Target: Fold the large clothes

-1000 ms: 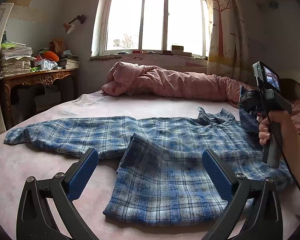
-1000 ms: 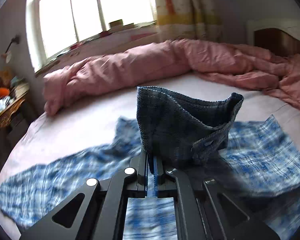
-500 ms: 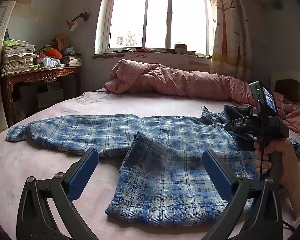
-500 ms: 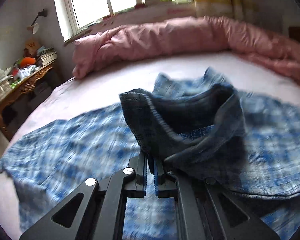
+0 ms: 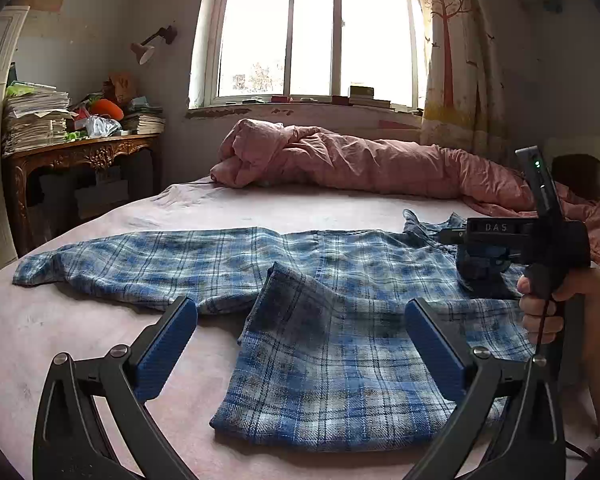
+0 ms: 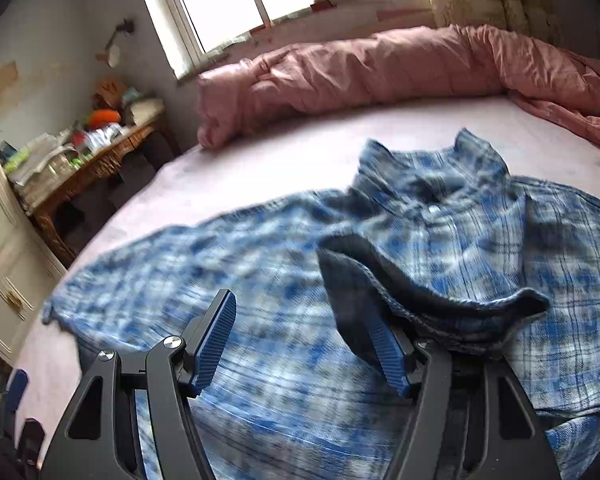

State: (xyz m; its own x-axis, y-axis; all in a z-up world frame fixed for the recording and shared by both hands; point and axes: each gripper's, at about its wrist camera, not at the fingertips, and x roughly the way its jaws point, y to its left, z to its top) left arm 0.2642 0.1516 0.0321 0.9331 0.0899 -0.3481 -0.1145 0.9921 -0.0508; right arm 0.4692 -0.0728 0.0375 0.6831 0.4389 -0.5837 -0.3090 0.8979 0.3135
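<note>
A blue plaid shirt (image 5: 340, 280) lies spread on the pink bed (image 5: 260, 208), its left sleeve stretched out to the left and its lower hem folded up in front. My left gripper (image 5: 300, 336) is open and empty, low over the near hem. My right gripper (image 6: 304, 344) is open over the shirt (image 6: 260, 272) in its own view. The dark sleeve cuff (image 6: 428, 300) drapes over its right finger (image 6: 384, 352), resting on the shirt's chest. In the left wrist view the right gripper's body (image 5: 516, 240) hovers by the collar with the cuff (image 5: 480, 276) under it.
A rolled pink duvet (image 5: 360, 160) lies along the far side of the bed under the window. A carved wooden table (image 5: 80, 160) stacked with papers stands at the left. A white cabinet (image 6: 0, 248) stands beside the bed's left edge.
My right gripper carried the sleeve cuff down and left over the shirt body, then opened, and the cuff now lies loose against its right finger. The left gripper has stayed open and nearly still.
</note>
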